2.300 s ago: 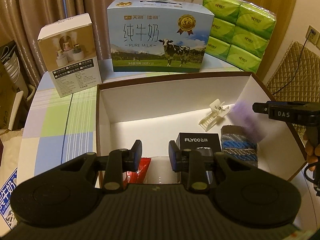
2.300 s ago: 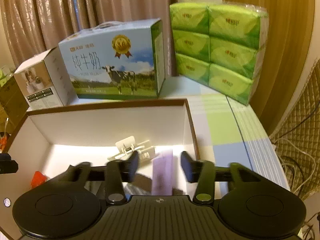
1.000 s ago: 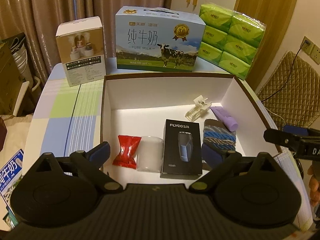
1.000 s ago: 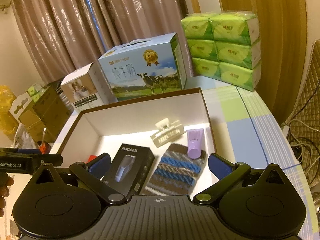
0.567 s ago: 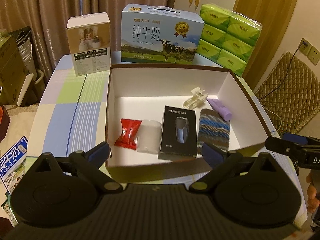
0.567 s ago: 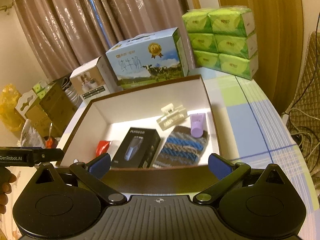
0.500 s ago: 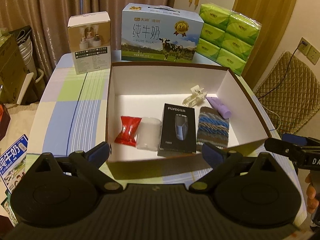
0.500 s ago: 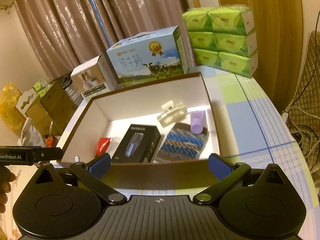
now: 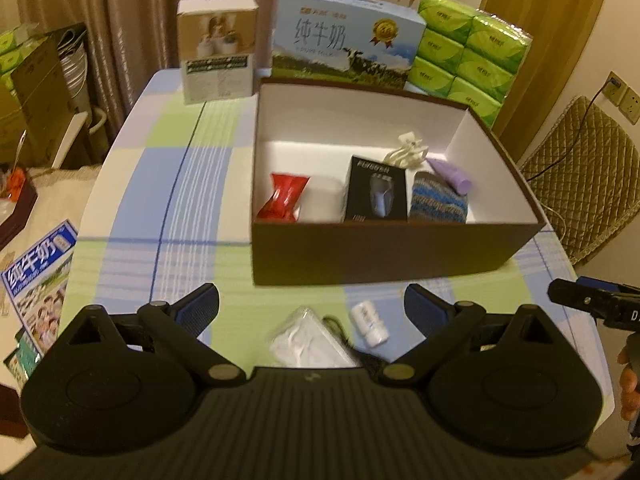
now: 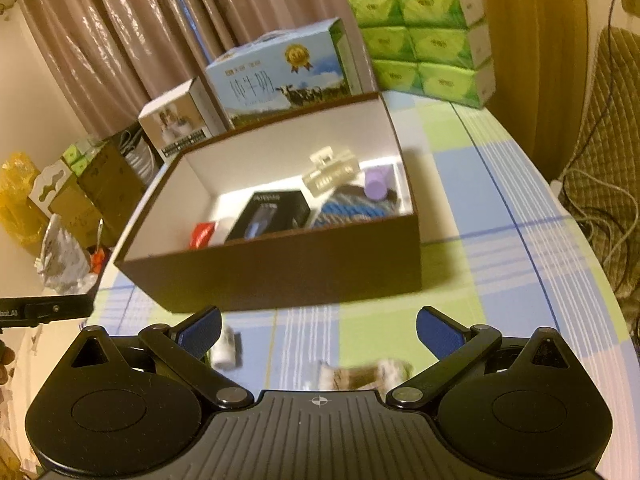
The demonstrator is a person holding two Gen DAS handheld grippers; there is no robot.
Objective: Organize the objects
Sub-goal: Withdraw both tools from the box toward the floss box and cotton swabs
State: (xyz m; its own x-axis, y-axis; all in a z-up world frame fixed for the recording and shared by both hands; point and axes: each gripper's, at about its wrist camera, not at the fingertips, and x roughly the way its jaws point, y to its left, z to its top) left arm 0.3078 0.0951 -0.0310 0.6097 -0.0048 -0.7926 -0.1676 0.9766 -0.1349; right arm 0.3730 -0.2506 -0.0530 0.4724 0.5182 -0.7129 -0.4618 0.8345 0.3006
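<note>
Two grippers hang over the near edge of the checked tablecloth [image 9: 168, 184], both with jaws spread wide and nothing between them. From its own camera the left gripper [image 9: 311, 308] sits above a clear packet [image 9: 304, 340] of something white and a small white tube [image 9: 369, 323], both lying on the cloth just in front of the brown box [image 9: 384, 252]. The right gripper [image 10: 318, 330] sits above a blurred brownish item [image 10: 360, 374] near its base; what that item is cannot be told. A small white thing [image 10: 226, 346] lies close to its left finger [image 10: 200, 330].

Inside the box, along the near wall, lie a red wrapper [image 9: 285, 197], a pale object partly hidden by the wall, a black carton [image 9: 376, 190] and a knitted pouch [image 9: 439, 200] with blue stripes. A cream hair clip [image 9: 406, 152] lies behind the carton, and a purple tube [image 9: 450, 171] rests with its end on the pouch.

Behind the box stand a milk carton [image 9: 344, 52], a small white-and-tan box [image 9: 218, 52] to its left and a stack of green tissue packs [image 9: 468, 50] to its right. In the left view, the tip of the right gripper shows at the right edge, with part of a hand [image 9: 628, 384] below it.
</note>
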